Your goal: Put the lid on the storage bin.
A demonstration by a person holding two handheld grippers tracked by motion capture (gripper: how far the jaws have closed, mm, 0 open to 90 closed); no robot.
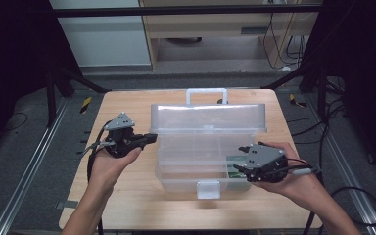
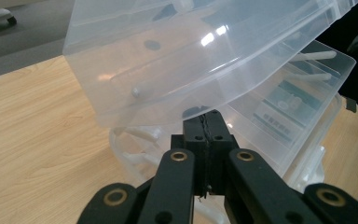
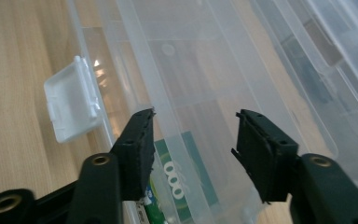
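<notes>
The left gripper (image 1: 149, 138), jaws closed and empty, sits beside the open box (image 1: 203, 147); the right gripper (image 1: 241, 157), jaws half open and empty, could knock the tray at the desk's front edge.

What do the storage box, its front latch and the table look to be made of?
The box looks like thin translucent plastic with a glossy, slightly frosted finish: the dividers and a green card inside show through its walls, and its raised lid carries bright glare. The latch seems a whiter, more opaque plastic, smooth. The table looks like light wood or wood-look laminate, matte, with straight grain lines; which of the two I cannot tell.
</notes>
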